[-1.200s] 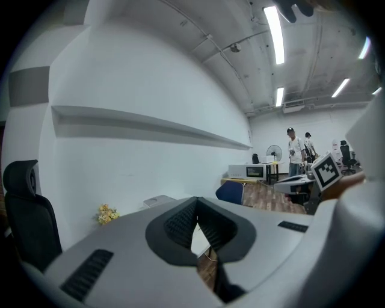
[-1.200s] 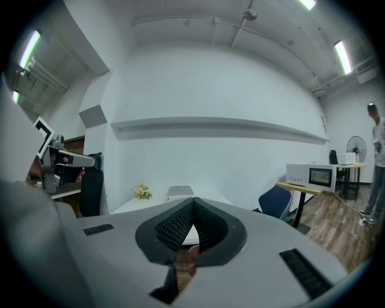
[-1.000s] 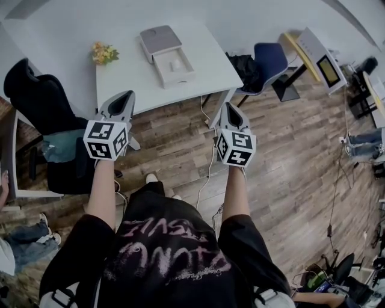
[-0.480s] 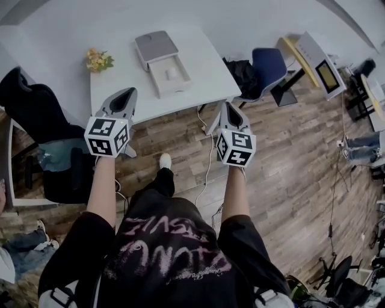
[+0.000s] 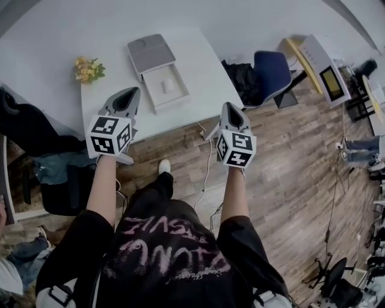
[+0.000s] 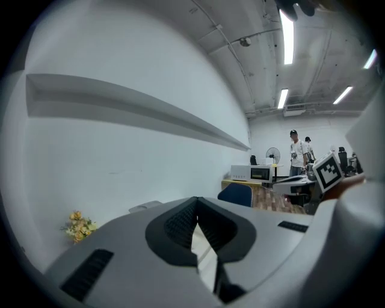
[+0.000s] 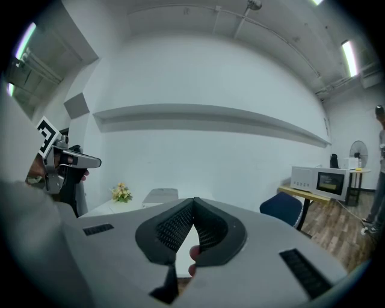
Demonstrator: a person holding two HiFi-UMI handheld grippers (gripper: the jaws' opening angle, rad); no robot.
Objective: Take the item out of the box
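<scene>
The white box lies open on the table, a small white item inside, its grey lid alongside.

WORKROOM FROM ABOVE: A wood-plank floor runs up to a plain white wall at 12 o'clock, where a white surface stands against it. A blue chair sits at 1 o'clock, just beside the surface's corner. A white microwave-like appliance rests on a wooden side table at 2 o'clock. A black chair stands at 9 o'clock. Thin cables trail over the floor near the centre. From lower down, a long grey ledge is seen running along the wall, with a standing fan at 3 o'clock. Strip lights glow on the bare ceiling.
</scene>
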